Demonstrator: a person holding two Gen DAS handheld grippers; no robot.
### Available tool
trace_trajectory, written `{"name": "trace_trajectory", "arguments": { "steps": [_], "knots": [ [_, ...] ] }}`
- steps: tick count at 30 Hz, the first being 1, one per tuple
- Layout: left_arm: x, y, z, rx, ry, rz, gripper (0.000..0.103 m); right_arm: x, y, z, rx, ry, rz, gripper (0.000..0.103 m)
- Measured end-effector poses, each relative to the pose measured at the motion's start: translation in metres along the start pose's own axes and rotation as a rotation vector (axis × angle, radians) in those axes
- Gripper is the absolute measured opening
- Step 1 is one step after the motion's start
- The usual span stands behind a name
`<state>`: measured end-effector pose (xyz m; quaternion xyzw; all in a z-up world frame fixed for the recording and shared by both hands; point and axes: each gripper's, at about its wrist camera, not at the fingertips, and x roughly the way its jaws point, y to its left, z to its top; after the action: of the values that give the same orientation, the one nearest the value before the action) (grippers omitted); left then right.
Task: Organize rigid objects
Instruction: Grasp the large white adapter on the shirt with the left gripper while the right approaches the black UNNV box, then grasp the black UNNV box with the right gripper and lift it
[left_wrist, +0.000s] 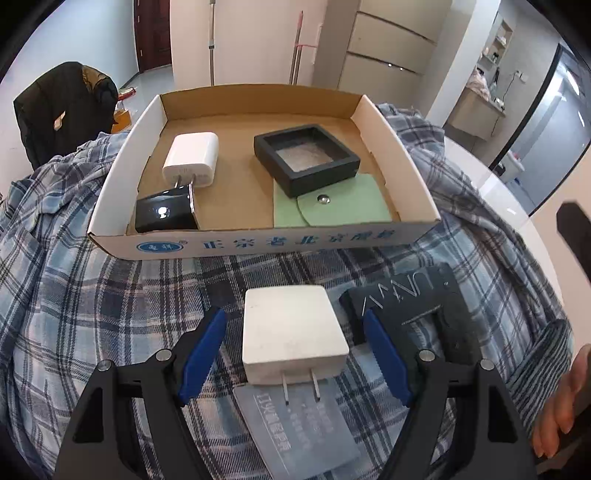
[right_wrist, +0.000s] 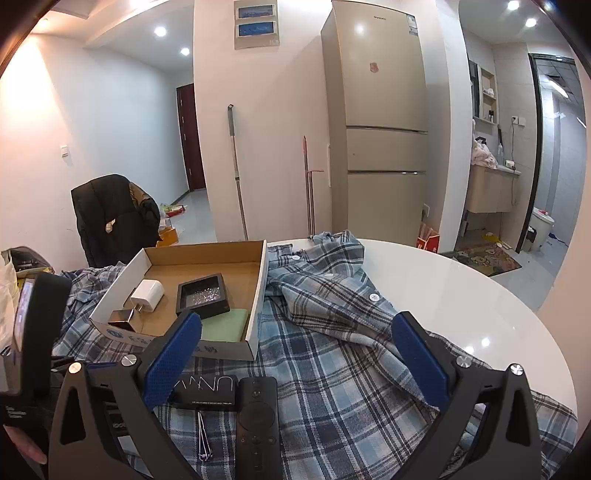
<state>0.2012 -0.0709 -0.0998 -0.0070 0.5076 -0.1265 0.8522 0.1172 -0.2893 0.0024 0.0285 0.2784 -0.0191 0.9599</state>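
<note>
Two blue pads of the left hand-held gripper (left_wrist: 295, 354) flank a white charger (left_wrist: 293, 334) on the plaid shirt (left_wrist: 110, 295), not yet touching it, just short of the cardboard box's (left_wrist: 258, 243) near edge. Over on the right, the right hand-held gripper (right_wrist: 295, 354) hangs spread wide and empty above the shirt-covered worktop (right_wrist: 461, 288), remote (right_wrist: 258, 417) below.

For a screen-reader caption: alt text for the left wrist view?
The left gripper straddles a white charger on plaid cloth, fingers not touching it. Behind, a cardboard tray holds another charger.
</note>
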Motion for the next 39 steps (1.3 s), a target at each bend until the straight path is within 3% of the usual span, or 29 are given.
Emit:
{"name": "trace_trajectory", "arguments": {
  "steps": [1, 2, 3, 9, 13, 16, 18, 20, 23, 25, 33, 35, 39],
  "knots": [
    [-0.001, 0.001, 0.001, -0.005, -0.005, -0.001, 0.07, 0.0, 0.0, -0.001, 0.0, 0.004, 0.002, 0.103],
    [-0.002, 0.002, 0.002, -0.009, -0.008, -0.01, 0.051, 0.001, 0.0, 0.0, 0.0, 0.007, 0.003, 0.103],
    [-0.002, 0.002, 0.002, -0.007, -0.001, -0.003, 0.047, 0.001, 0.0, -0.001, -0.002, 0.009, 0.003, 0.103],
    [-0.024, 0.013, -0.007, -0.027, -0.062, -0.009, 0.047, 0.001, -0.001, -0.001, -0.002, 0.013, 0.003, 0.103],
    [-0.065, 0.027, -0.022, -0.025, -0.222, -0.006, 0.047, 0.001, 0.002, 0.002, -0.009, 0.044, 0.037, 0.103],
    [-0.083, 0.032, -0.039, -0.011, -0.377, 0.006, 0.047, 0.008, 0.011, 0.001, 0.011, 0.128, 0.101, 0.103],
    [-0.083, 0.033, -0.046, -0.009, -0.42, 0.013, 0.047, 0.015, 0.023, -0.002, -0.015, 0.196, 0.148, 0.102],
    [-0.088, 0.04, -0.047, -0.033, -0.446, -0.012, 0.047, 0.027, 0.036, -0.006, -0.062, 0.296, 0.211, 0.1],
    [-0.095, 0.043, -0.048, -0.046, -0.494, 0.035, 0.047, 0.05, 0.046, -0.016, -0.062, 0.451, 0.308, 0.092],
    [-0.098, 0.043, -0.049, -0.047, -0.505, 0.034, 0.047, 0.061, 0.05, -0.022, -0.06, 0.499, 0.301, 0.089],
    [-0.104, 0.042, -0.056, -0.047, -0.535, 0.083, 0.047, 0.083, 0.069, -0.033, -0.117, 0.556, 0.236, 0.082],
    [-0.106, 0.041, -0.058, -0.045, -0.546, 0.088, 0.047, 0.079, 0.074, -0.033, -0.16, 0.523, 0.212, 0.079],
    [-0.111, 0.041, -0.061, -0.045, -0.578, 0.085, 0.047, 0.079, 0.086, -0.031, -0.178, 0.526, 0.237, 0.079]
  ]
}}
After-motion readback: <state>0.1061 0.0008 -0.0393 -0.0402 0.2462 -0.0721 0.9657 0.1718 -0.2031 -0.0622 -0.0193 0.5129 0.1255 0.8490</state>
